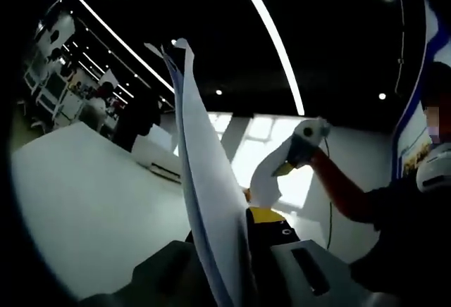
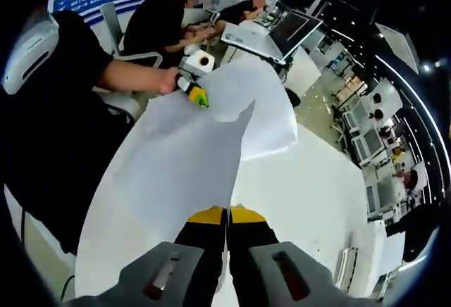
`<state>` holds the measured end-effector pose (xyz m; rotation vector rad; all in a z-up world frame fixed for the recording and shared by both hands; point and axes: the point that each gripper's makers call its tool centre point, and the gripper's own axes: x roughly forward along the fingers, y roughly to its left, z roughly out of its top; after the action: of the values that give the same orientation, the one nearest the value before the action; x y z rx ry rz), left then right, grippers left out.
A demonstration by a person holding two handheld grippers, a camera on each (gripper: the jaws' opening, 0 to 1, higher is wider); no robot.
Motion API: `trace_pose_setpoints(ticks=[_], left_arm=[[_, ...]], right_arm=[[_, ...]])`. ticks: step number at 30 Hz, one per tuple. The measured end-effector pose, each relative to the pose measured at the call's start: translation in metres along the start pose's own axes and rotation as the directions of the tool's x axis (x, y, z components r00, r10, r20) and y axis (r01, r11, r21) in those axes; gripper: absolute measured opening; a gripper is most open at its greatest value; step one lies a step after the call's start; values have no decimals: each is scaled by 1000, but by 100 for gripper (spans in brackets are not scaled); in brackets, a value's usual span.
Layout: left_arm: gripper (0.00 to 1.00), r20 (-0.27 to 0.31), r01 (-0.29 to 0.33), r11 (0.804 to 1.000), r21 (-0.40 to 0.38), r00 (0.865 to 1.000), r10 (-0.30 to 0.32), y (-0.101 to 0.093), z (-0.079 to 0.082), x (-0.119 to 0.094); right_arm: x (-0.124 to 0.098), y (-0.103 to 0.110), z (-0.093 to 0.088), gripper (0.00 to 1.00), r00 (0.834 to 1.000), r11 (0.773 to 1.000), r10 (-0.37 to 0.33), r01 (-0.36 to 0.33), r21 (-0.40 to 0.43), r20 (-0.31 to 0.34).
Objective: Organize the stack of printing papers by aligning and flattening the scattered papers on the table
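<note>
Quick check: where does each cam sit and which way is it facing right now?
Left gripper view: rides the left tool, tilted up toward the ceiling lights, along a paper sheet pinched edge-on; the person's arm and right tool show at right.
Right gripper view: rides the right tool, looking down over the paper stack on the white table; the person's forearm and left tool show beyond.
Shared: the paper, each other's tool.
</note>
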<state>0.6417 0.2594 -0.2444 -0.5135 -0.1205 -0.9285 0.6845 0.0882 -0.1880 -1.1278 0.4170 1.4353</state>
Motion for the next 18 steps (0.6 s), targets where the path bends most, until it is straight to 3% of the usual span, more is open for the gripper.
trace_pose_setpoints(ticks=[11,18], left_arm=[[15,-60,33,999,9,998,-33,-7,-10,5],[17,-67,37,999,9,997,-36,-8,-11,5]], right_arm=[[31,-18,25,0,995,998,44,-47,-34,-93],[55,-24,54,0,986,993,79,-91,-77,-145]])
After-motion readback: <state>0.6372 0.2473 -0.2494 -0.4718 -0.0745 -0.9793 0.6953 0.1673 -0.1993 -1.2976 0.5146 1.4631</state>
